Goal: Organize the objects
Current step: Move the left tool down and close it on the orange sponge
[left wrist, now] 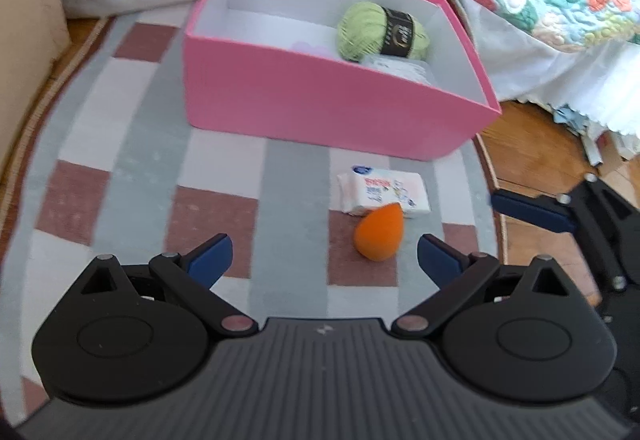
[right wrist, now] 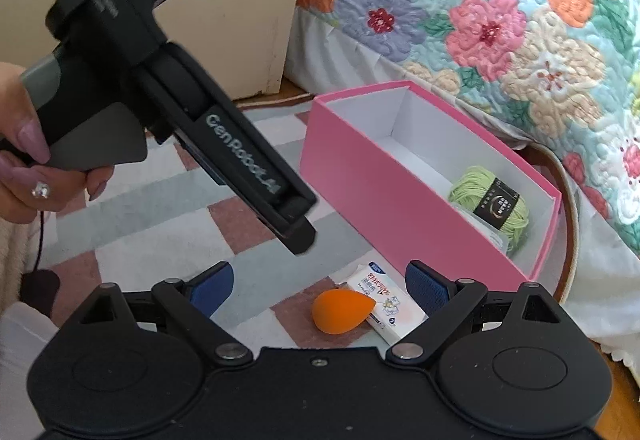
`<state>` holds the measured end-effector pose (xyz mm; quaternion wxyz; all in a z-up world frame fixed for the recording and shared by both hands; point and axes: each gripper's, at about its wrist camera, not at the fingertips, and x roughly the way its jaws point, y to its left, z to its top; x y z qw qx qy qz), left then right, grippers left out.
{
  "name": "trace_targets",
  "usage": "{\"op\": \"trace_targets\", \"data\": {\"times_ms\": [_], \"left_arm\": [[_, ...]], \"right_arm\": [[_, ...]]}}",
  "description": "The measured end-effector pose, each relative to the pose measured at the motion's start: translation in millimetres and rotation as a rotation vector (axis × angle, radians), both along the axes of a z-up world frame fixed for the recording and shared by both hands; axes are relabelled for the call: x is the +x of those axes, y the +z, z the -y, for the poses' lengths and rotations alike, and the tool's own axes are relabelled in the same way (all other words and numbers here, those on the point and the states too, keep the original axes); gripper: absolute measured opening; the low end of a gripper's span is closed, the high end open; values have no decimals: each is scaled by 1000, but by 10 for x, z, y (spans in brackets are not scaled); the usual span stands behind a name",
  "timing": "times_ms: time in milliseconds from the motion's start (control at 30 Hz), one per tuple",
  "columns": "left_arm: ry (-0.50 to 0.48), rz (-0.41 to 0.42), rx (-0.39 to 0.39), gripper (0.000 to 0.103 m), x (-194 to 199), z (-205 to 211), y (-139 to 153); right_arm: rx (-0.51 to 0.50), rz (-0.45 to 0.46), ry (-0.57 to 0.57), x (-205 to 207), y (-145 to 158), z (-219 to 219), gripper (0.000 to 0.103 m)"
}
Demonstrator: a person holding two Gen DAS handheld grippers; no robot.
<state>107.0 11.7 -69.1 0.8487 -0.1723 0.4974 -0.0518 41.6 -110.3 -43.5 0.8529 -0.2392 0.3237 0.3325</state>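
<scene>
Both claws, left claw (left wrist: pixel 324 256) and right claw (right wrist: pixel 319 284), gape empty above the orange sponge (left wrist: pixel 378 233): probably light, squashy; pinch its fat middle.

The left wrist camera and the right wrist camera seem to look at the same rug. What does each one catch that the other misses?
Only the left wrist view shows the wooden floor beside the rug.

Only the right wrist view shows a person's hand with a ring, holding the left gripper's handle.

Both show the pink box with green yarn inside, and the orange sponge touching the tissue pack on the checked rug. Each gripper is open.
</scene>
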Motion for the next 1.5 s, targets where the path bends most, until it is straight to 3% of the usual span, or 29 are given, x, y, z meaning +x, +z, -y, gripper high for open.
{"op": "trace_targets", "data": {"times_ms": [167,300,467,733,900,1100,1167,1333,1400,1500], "left_arm": [[-16,-9,-72,99,39,7,-204],[-8,-25,-56,100,98,46,-354],[3,-58,-100,99,136,65,-533],[-4,-2,-132,97,158,221,-629],[-12,26,-140,95,206,272,-675],[7,22,-76,84,218,307,-710],[14,25,-81,81,215,293,-710],[-12,35,-138,62,233,297,-714],[-45,33,-147,60,244,348,-724],[-69,53,-138,52,230,407,-711]], "right_arm": [[-20,5,-33,58,-211,-36,95],[-23,-32,-106,177,-403,-4,95],[72,-115,-182,304,-562,129,95],[152,-211,-243,409,-817,194,90],[180,-216,-275,418,-919,198,84],[191,-199,-295,397,-971,189,77],[193,-197,-297,385,-983,180,76],[199,-194,-317,402,-1005,192,74],[191,-189,-324,404,-1008,176,73],[166,-167,-316,372,-1007,139,63]]}}
